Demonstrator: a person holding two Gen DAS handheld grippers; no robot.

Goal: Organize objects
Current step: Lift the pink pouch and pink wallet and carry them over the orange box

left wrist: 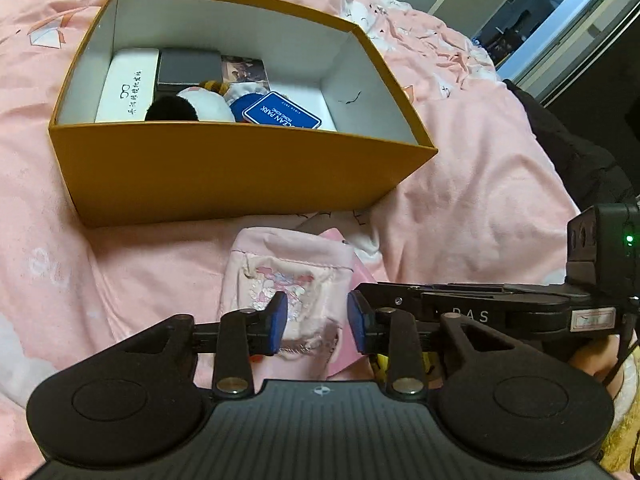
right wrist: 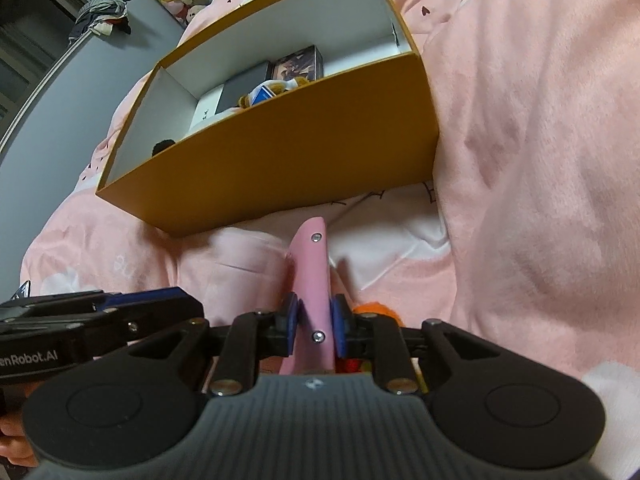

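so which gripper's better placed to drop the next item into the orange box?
Right. The right gripper looks clamped on the pink case; the left gripper is open around the pink pouch.

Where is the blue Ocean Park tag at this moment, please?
In the left wrist view, the blue Ocean Park tag lies inside the orange box, near its front wall, just right of the black-and-white plush toy.

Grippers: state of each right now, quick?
Left gripper: open, pads straddling the pink fabric pouch without pressing it.
Right gripper: shut on the pink flat item.
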